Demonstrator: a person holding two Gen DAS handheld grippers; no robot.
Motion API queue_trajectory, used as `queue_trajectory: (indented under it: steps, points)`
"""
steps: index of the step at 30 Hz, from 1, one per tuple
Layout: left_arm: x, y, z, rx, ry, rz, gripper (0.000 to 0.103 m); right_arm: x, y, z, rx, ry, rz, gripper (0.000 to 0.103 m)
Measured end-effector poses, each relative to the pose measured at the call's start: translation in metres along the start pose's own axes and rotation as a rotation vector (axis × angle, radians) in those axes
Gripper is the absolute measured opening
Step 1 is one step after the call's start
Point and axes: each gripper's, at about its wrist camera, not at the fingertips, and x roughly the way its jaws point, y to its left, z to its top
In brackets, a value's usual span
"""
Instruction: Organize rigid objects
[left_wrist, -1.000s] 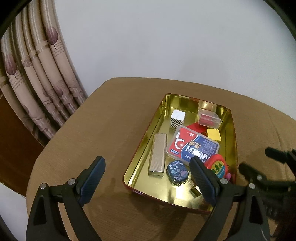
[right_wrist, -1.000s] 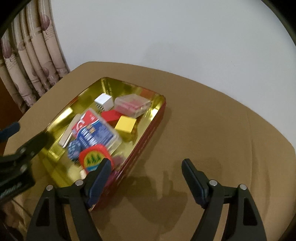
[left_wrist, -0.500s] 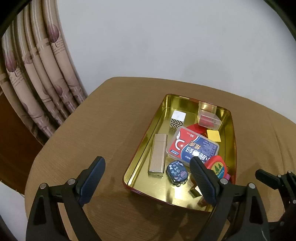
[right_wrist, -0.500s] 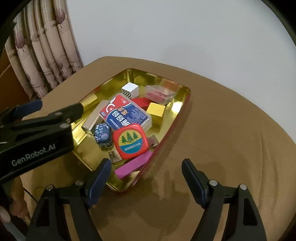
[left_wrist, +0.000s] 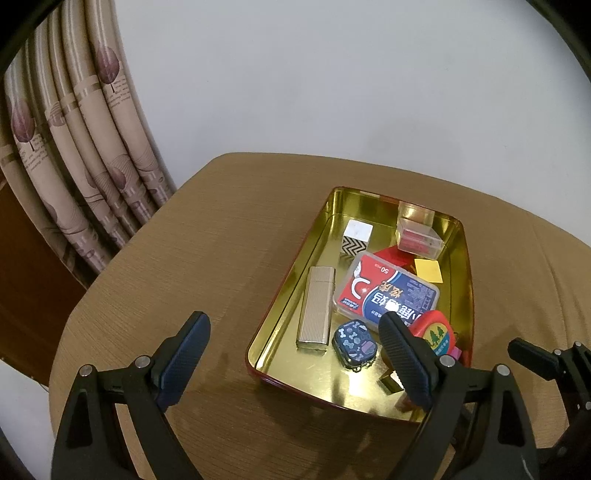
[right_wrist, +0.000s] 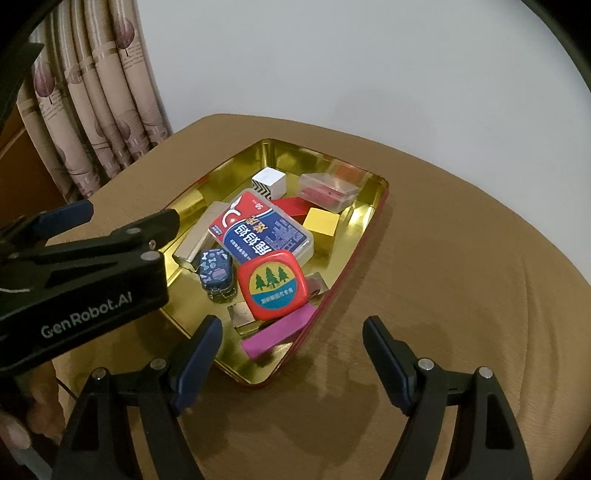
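Observation:
A gold tin tray (left_wrist: 284, 295) (right_wrist: 362, 229) with a red outer rim sits on the round brown table (left_wrist: 207, 243). Inside it lie a ribbed gold case (left_wrist: 316, 306), a red-and-blue plastic box (left_wrist: 388, 291) (right_wrist: 262, 229), a red tape measure (right_wrist: 271, 284) (left_wrist: 436, 332), a small dark blue patterned case (left_wrist: 354, 342) (right_wrist: 216, 267), a yellow block (right_wrist: 320, 222), a white zigzag cube (right_wrist: 269, 181), a clear box with red contents (right_wrist: 327, 190) and a magenta bar (right_wrist: 280, 332). My left gripper (left_wrist: 293, 363) is open above the tray's near left corner, nothing between its fingers. My right gripper (right_wrist: 291, 360) is open over the tray's near right corner, holding nothing.
Patterned beige curtains (left_wrist: 74, 147) hang at the left beside a white wall (left_wrist: 332, 74). Dark wood (left_wrist: 22, 280) shows below the curtains. Bare tabletop lies left of the tray and to its right (right_wrist: 461, 258). The left gripper's black body (right_wrist: 74, 280) fills the right wrist view's left side.
The right wrist view has swung left, bringing the tray toward its centre. In the left wrist view the right gripper's fingers have slid down toward the lower right corner. Both openings are unchanged.

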Motion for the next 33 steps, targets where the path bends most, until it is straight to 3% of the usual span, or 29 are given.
queue_trajectory:
  steps: [21,33]
  points:
    - [0.0012,0.0014,-0.0010,-0.009,0.014,-0.001,0.091,0.0014,0.0081,-0.0010,-0.009,0.007,0.002,0.081]
    - [-0.0009,-0.0007,-0.0031,0.009,-0.019,0.008,0.091,0.0042,0.0062,-0.0022,0.001,0.018,0.002,0.081]
